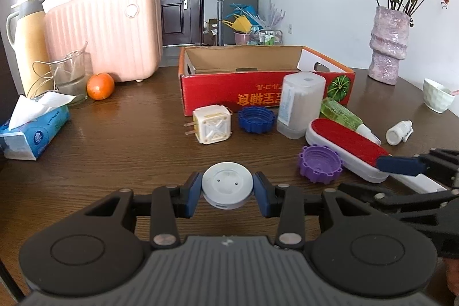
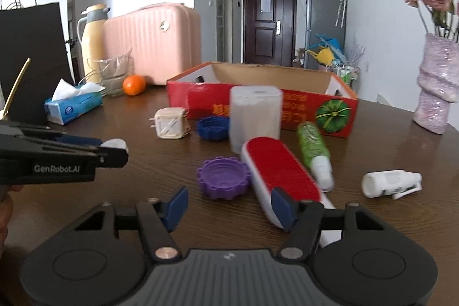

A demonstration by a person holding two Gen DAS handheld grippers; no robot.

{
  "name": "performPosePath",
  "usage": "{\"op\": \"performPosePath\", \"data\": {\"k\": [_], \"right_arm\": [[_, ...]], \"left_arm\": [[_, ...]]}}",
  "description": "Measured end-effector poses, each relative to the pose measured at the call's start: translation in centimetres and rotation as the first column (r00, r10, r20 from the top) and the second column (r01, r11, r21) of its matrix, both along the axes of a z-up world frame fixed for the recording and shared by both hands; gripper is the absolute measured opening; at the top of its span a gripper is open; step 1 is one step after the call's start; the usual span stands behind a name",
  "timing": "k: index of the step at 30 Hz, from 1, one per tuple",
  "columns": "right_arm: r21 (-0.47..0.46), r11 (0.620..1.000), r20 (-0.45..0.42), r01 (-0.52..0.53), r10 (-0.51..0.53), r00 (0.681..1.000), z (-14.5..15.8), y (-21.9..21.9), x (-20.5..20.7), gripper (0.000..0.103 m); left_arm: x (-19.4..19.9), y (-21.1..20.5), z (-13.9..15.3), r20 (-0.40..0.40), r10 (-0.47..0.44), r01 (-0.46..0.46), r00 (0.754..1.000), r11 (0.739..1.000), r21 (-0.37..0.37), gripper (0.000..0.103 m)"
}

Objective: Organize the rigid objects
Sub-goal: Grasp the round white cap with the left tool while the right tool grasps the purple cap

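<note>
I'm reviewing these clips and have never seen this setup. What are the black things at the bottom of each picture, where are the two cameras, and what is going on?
No robot arm here: a person holds a two-finger gripper in each hand, and each carries a fisheye camera looking forward along its fingers.

The left wrist view shows the left gripper closed on a white round device. The right wrist view shows the right gripper open, empty, its right finger by the red lint brush.

On the wooden table lie a purple cap, blue cap, plug adapter, frosted container, green bottle and small white bottle. Behind them stands an open red cardboard box, where such items would probably be sorted.
</note>
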State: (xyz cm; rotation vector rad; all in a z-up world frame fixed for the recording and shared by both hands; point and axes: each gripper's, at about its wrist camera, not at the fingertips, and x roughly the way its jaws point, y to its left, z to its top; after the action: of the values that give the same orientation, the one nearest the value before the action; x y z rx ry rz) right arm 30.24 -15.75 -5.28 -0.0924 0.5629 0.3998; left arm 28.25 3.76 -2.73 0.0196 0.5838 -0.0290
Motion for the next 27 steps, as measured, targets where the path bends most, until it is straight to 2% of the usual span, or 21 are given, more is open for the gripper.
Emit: {"op": "performPosePath", "data": {"k": [6, 20, 21, 22, 27], "right_arm": [[-0.035, 0.999, -0.047, 0.002, -0.004, 0.999, -0.7, 2.1, 1.4, 0.060], [-0.071, 0.992, -0.083, 0.105, -0.111, 0.990, -1.8, 5.3, 5.3, 0.060], [-0.071, 0.991, -0.086, 0.113, -0.119, 0.989, -1.8, 5.5, 5.6, 0.059], [-0.066, 0.991, -0.087, 0.116, -0.122, 0.989, -1.9, 5.6, 5.7, 0.053], [-0.051, 0.989, -0.077, 0.138, -0.141, 0.987, -1.7, 5.3, 5.4, 0.052]], "left_arm": [[-0.4, 1.4, 0.3, 0.009, 0.008, -0.008, 1.000, 1.000, 0.002, 0.041], [-1.0, 2.8, 0.7, 0.036, 0.015, -0.015, 0.999, 1.000, -0.002, 0.040], [-1.1, 2.8, 0.7, 0.038, 0.015, -0.015, 0.999, 1.000, -0.003, 0.040], [-1.1, 2.8, 0.7, 0.039, 0.015, -0.015, 0.999, 1.000, -0.003, 0.040], [-1.1, 2.8, 0.7, 0.040, 0.017, -0.016, 0.999, 1.000, -0.003, 0.040]]}}
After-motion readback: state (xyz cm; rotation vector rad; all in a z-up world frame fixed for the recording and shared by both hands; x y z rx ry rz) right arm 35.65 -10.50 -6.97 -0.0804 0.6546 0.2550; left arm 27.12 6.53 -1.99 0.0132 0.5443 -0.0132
